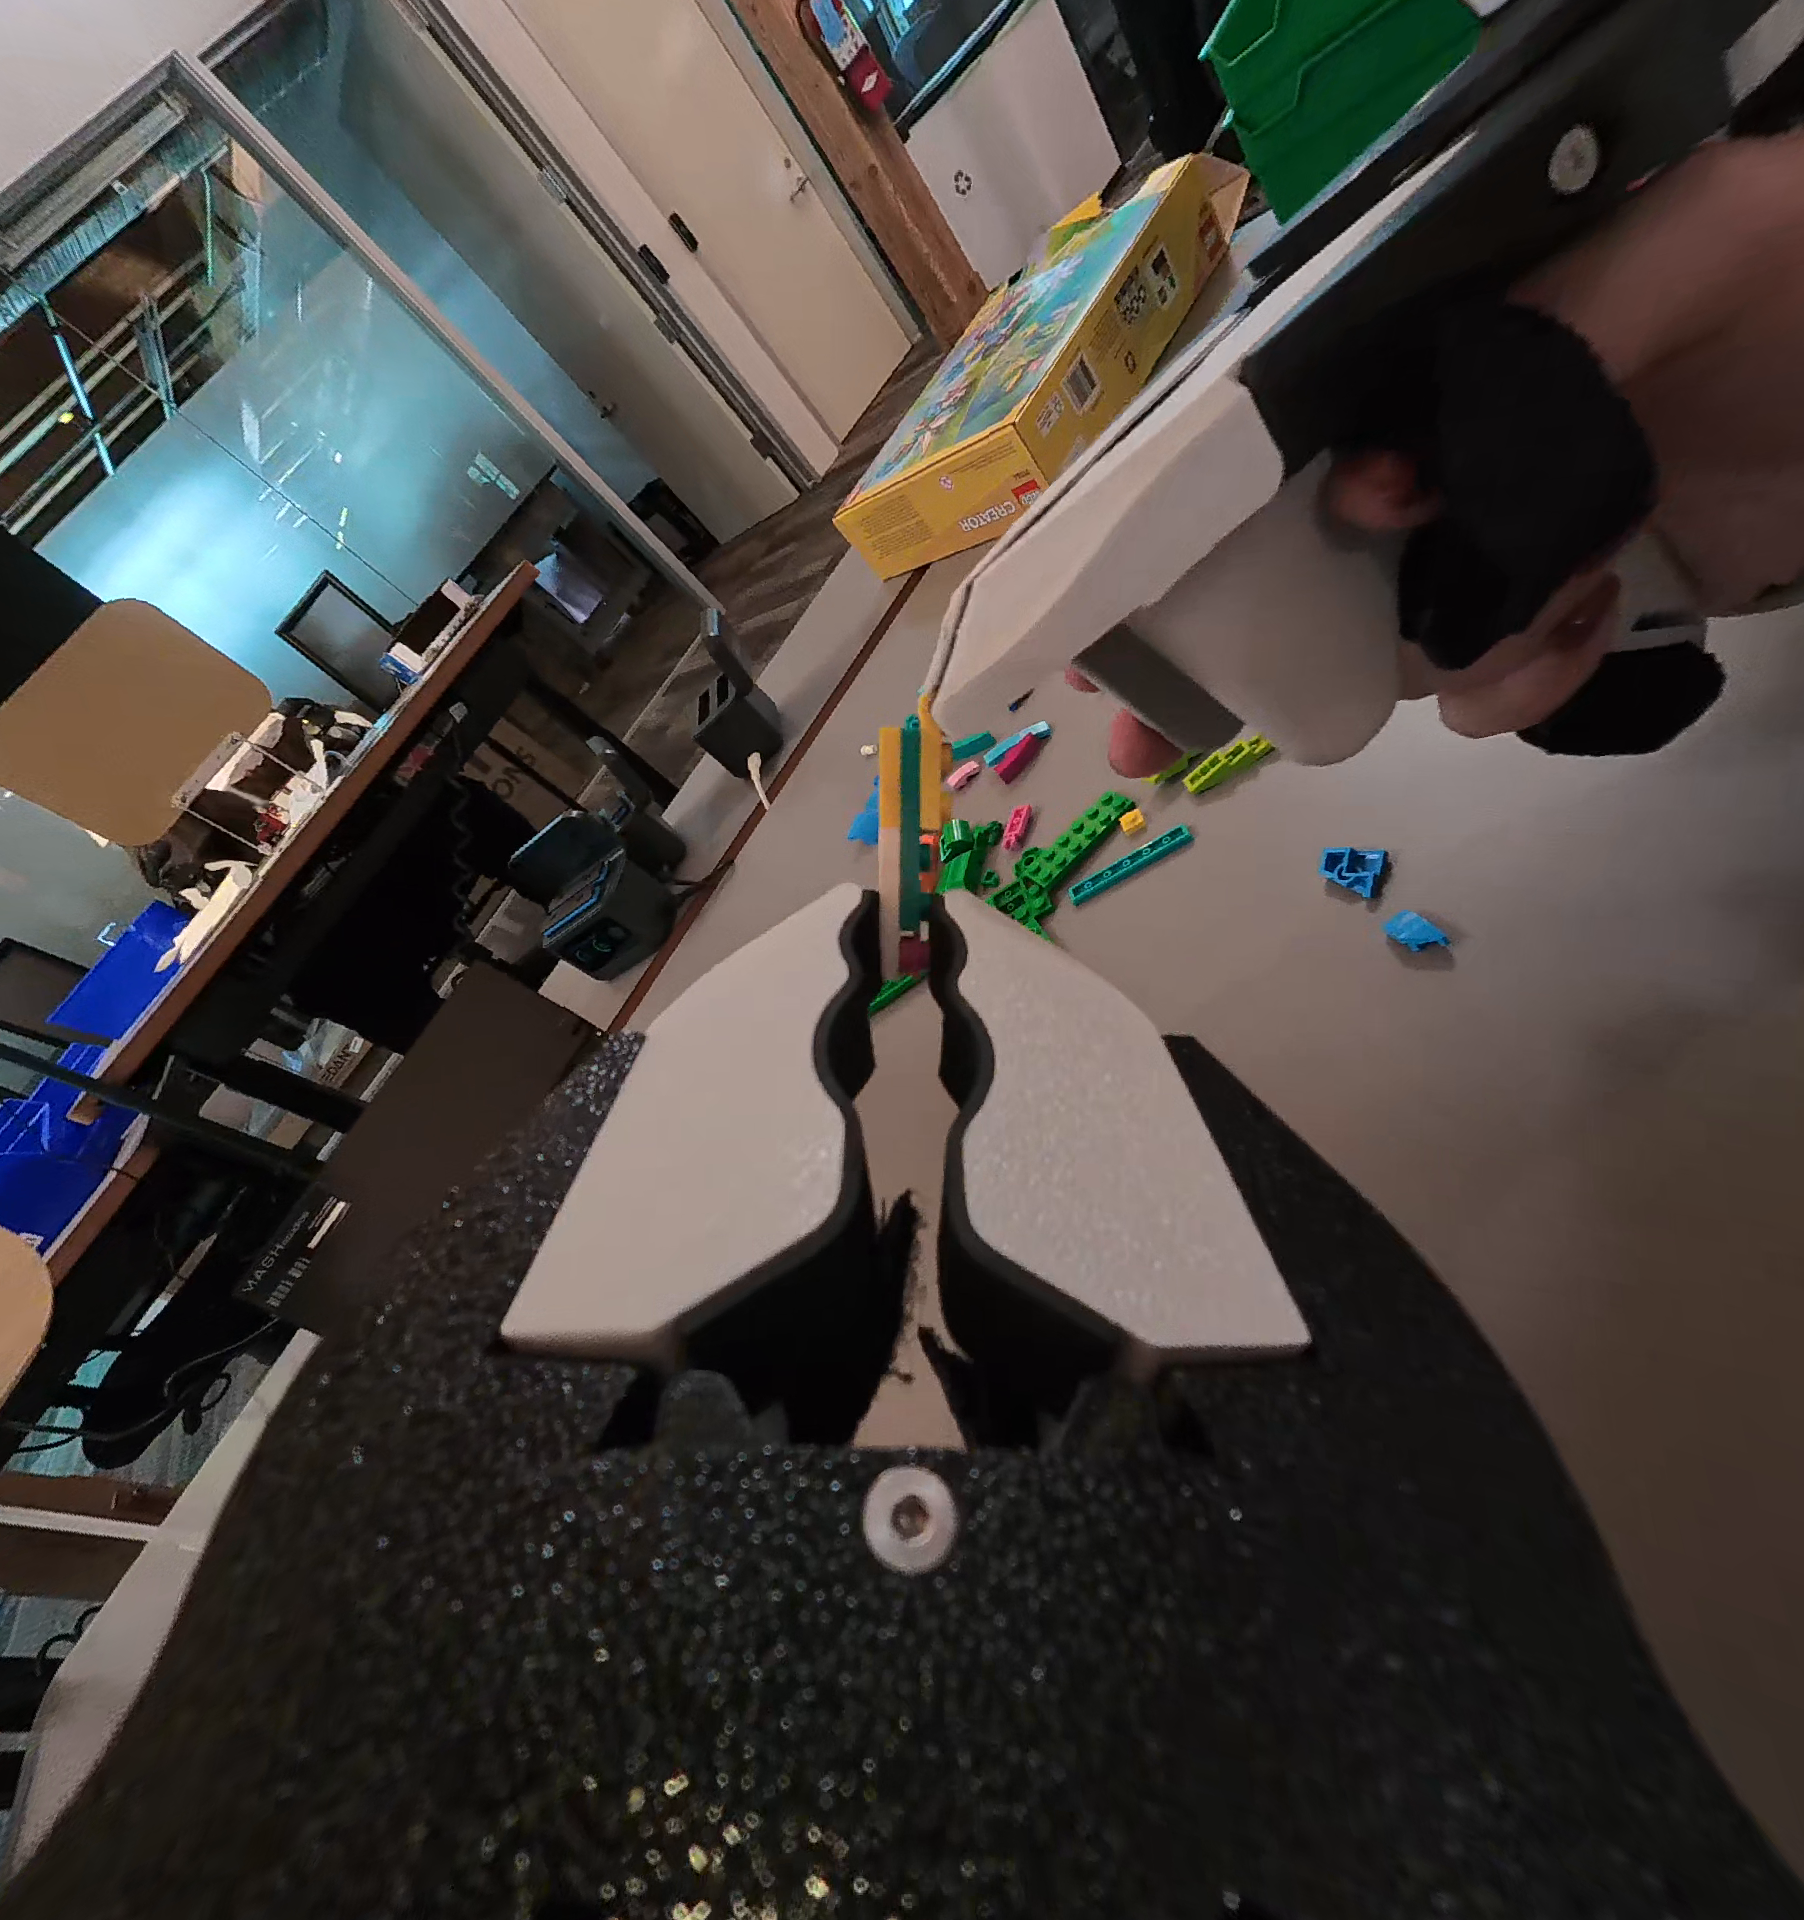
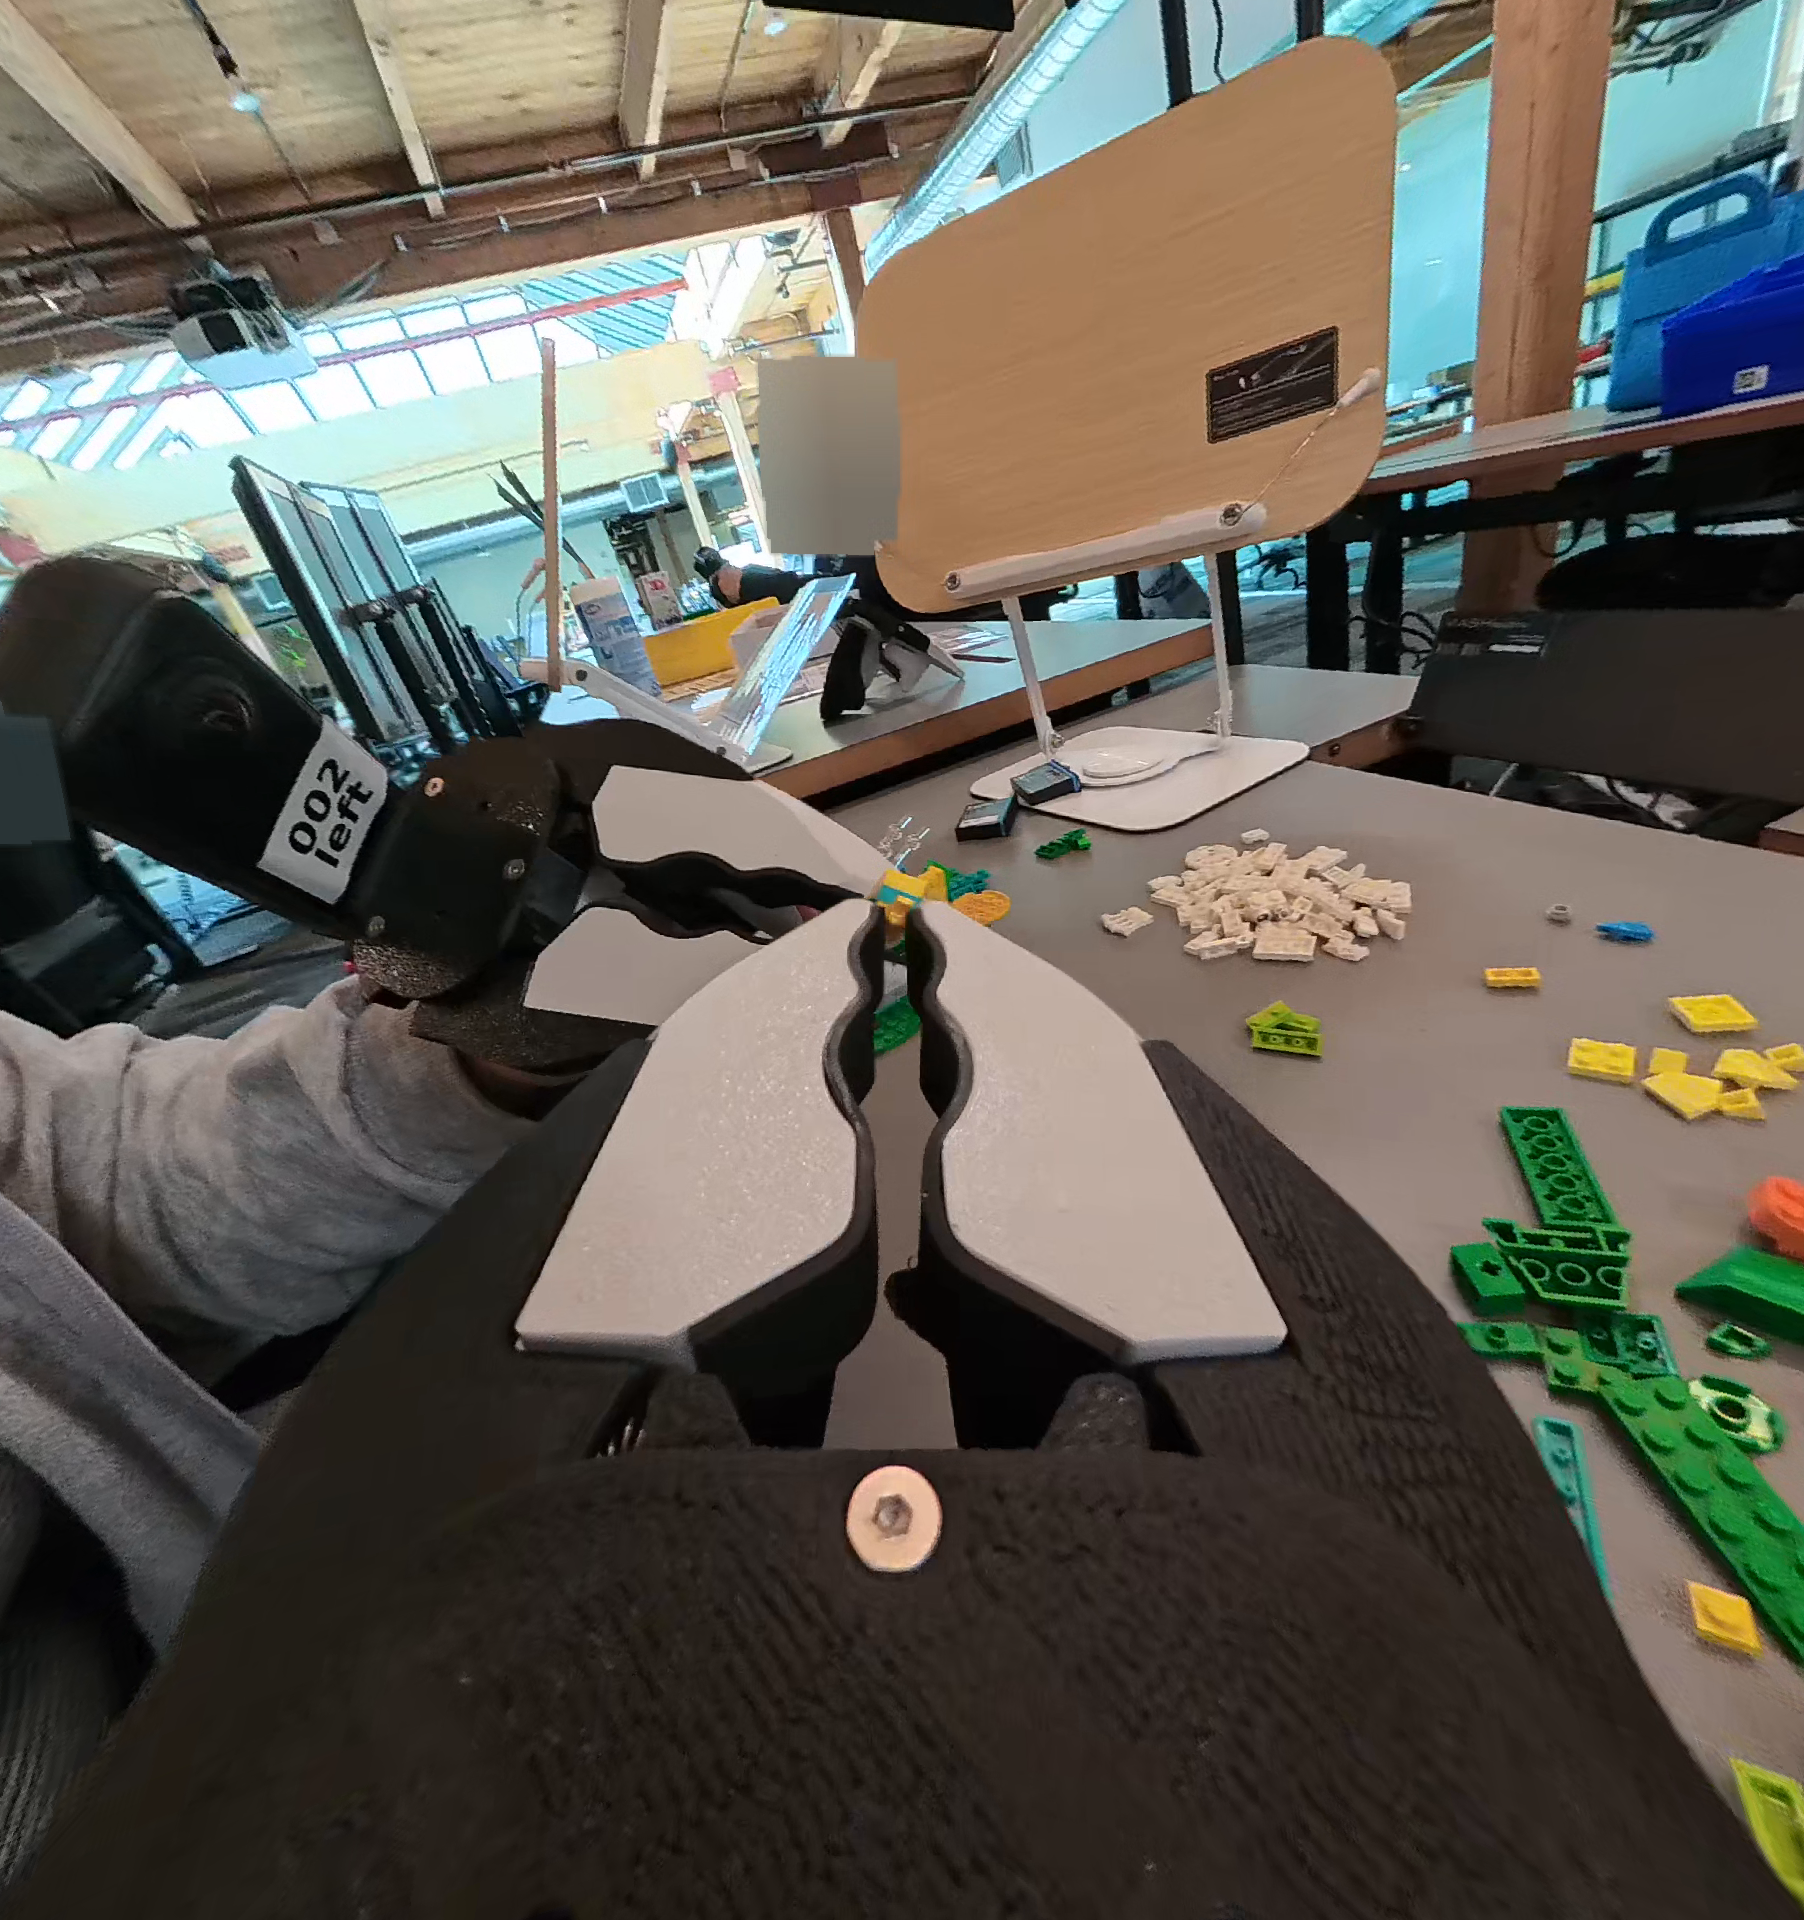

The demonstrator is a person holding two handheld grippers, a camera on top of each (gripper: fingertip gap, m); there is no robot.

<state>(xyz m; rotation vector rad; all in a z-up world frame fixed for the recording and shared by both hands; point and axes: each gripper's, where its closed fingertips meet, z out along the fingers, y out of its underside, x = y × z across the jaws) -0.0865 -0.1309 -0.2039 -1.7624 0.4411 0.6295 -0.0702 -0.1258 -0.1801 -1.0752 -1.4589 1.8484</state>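
In the left wrist view my left gripper (image 1: 903, 920) is shut on the near end of a flat layered brick assembly (image 1: 913, 821) in yellow, teal, tan and magenta, and holds it edge-on above the grey table (image 1: 1449, 1091). My right gripper (image 1: 937, 707), held by a gloved hand, comes in from the upper right and meets the assembly's far end. In the right wrist view my right gripper (image 2: 893, 920) is shut on a small yellow piece (image 2: 896, 912) at that end. The left gripper (image 2: 856, 891) reaches in from the left and holds the assembly (image 2: 903, 885).
Loose green plates (image 1: 1064, 842) and blue pieces (image 1: 1355, 871) lie under the assembly. A yellow box (image 1: 1043, 384) and a green bin (image 1: 1334, 94) stand behind. To the right lie a white brick pile (image 2: 1282, 899), yellow plates (image 2: 1687, 1070) and green plates (image 2: 1708, 1455). A wooden stand (image 2: 1137, 312) is at the back. My left and right fingertips are right by each other.
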